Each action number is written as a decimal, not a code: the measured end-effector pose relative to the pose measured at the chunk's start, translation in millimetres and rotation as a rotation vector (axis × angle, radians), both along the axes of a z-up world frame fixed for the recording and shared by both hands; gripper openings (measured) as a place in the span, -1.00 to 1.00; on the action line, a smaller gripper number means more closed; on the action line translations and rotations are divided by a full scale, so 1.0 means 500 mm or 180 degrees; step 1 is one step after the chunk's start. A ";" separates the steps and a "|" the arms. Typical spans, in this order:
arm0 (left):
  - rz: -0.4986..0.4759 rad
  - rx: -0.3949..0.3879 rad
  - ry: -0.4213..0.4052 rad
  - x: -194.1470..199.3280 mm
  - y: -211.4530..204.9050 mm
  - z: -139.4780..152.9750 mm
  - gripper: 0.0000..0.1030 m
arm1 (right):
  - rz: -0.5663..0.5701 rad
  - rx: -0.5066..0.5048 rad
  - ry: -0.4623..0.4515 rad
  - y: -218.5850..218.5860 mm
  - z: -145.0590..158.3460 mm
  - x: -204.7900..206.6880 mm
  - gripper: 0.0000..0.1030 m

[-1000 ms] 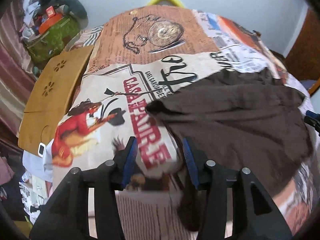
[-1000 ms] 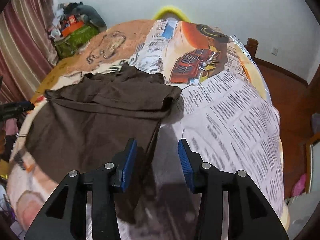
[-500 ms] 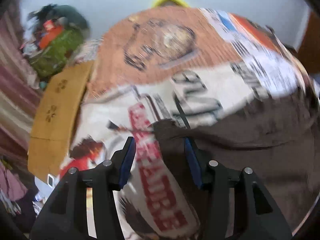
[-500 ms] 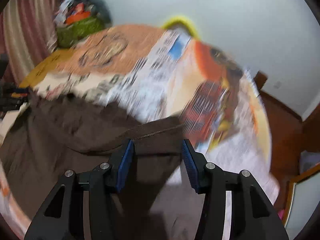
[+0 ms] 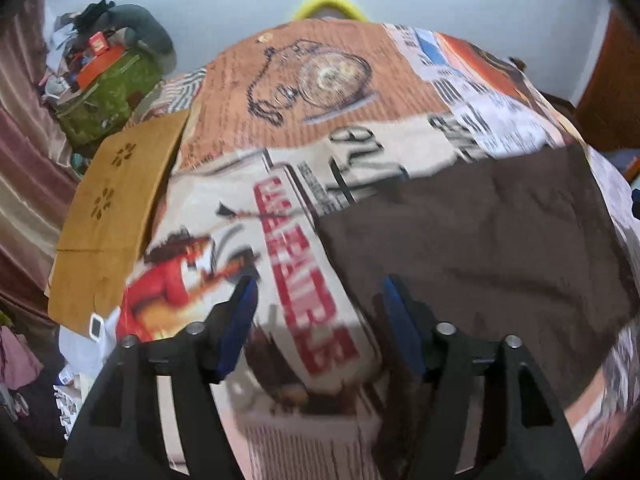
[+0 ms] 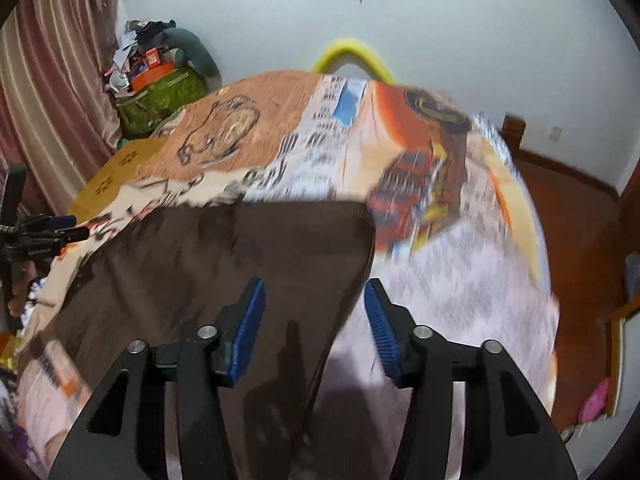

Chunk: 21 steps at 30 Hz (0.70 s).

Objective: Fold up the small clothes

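Hanging above the bed [image 5: 360,80], the left claw [image 5: 316,312] is standing with its blue pads [image 5: 240,320] apart; its jaws have just been opening, and nothing is sitting between them but the printed bedspread [image 5: 224,208] below. Large red block letters are running down that cover straight ahead of the pads, too smeared by blur to be read with any certainty. Just right of the left claw's right pad, the brown garment [image 5: 480,240] is lying spread flat on the bed, its near left corner reaching up beside the red lettering.

Facing the same cloth from the other side, the right claw [image 6: 314,312] is also standing parted, its jaws having just been opening too. The brown garment's right edge is running beneath the gap, and the pads are pressing on nothing. The garment is lying with a straight far edge and a squared far right corner.

Farther out, the bedspread is showing a pocket-watch drawing [image 5: 332,76] on an orange panel, black brush-like strokes [image 5: 360,140], columns of newsprint-style text too small to read, and a red vehicle picture [image 6: 416,184]. A tan board [image 5: 116,208] is lying at the bed's left edge, and a green bag [image 5: 108,96] piled with clutter is sitting beyond it by the curtain [image 6: 52,80].
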<state>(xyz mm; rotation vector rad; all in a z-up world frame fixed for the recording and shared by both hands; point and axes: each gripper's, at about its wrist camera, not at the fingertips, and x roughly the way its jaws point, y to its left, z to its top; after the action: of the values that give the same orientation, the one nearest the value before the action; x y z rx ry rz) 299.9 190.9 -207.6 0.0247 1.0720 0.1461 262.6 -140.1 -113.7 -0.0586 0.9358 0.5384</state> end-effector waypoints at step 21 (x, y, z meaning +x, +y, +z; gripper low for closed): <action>0.0051 -0.0538 0.0264 -0.167 -0.031 -0.056 0.39 | -0.0306 0.0734 0.1036 -0.060 -0.114 -0.170 0.06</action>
<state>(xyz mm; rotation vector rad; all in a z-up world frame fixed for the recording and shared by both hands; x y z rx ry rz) 216.6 175.5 -235.6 -0.1311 1.1644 0.0690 177.6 -170.3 -170.7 0.2882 1.1801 0.5730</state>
